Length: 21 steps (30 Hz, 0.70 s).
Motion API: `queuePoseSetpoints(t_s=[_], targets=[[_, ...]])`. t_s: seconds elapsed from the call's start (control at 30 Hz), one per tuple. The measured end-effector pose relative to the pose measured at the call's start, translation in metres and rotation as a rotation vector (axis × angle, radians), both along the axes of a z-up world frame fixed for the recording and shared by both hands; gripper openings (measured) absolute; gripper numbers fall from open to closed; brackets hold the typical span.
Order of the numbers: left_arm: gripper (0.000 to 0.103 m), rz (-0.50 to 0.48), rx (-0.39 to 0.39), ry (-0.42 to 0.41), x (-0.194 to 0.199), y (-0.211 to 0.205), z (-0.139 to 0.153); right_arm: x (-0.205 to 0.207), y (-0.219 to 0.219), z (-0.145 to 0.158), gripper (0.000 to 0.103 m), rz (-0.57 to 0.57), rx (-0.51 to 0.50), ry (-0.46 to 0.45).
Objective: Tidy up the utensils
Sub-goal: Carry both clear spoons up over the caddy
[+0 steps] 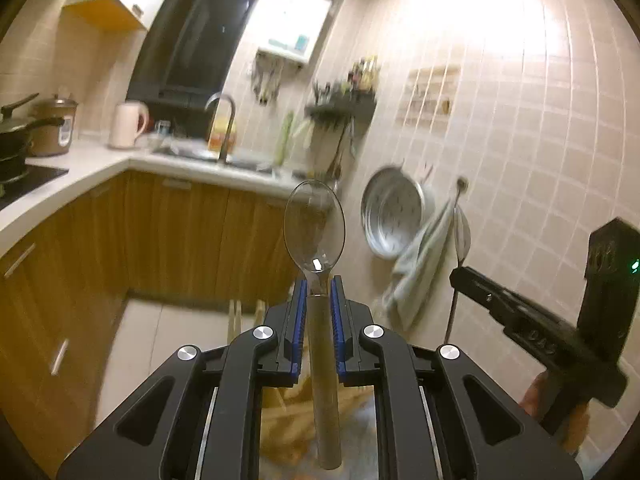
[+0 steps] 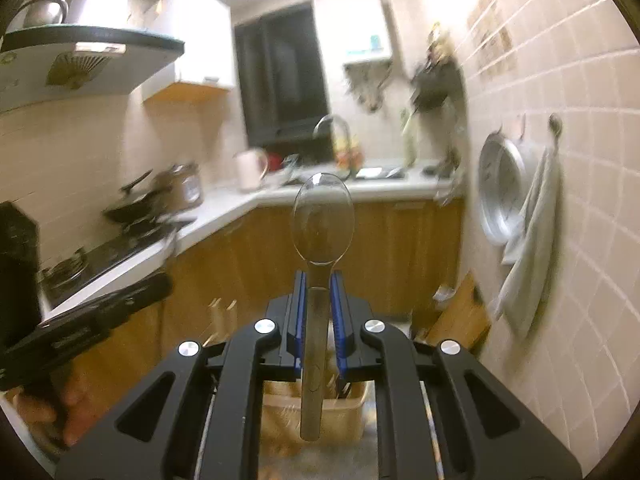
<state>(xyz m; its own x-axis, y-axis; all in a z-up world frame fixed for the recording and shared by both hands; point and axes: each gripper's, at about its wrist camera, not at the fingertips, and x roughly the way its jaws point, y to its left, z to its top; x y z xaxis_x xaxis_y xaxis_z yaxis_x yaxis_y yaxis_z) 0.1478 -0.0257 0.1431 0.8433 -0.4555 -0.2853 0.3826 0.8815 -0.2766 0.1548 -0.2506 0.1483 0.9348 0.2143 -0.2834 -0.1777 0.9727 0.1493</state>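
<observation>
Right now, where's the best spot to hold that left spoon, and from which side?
On the handle just below the bowl, pads closing from either side, as the left gripper does now. The spoon has a straight, narrow handle that fits between flat pads; its clear bowl is wide and curved, likely slippery.

Clear spoon (image 1: 314, 228); blue gripper (image 1: 319, 286) pads; orange-brown cabinets (image 1: 180, 236).

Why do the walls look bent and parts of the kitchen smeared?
Left wrist view: the fisheye lens curves the tiled wall, glare whitens its top, the shelf area blurs; the spoon stays sharp. Right wrist view: stove side smeared, its spoon crisp.
</observation>
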Motion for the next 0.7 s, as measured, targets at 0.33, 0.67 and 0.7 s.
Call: queuePoseSetpoints(t_s=[0.33,0.67,0.7], targets=[[0.01,0.12,-0.008,-0.11,0.034,0.002,-0.03,0.03,0.006,-0.037,0.01,-0.117,-0.006,-0.122],[0.01,0.193,0.015,-0.074,0.057,0.007,-0.049,0.053,0.009,-0.068,0.01,-0.08,0.026,-0.096],[0.01,0.195,0.011,-0.071,0.058,0.008,-0.05,0.055,0.009,-0.069,0.01,-0.071,0.038,-0.09]])
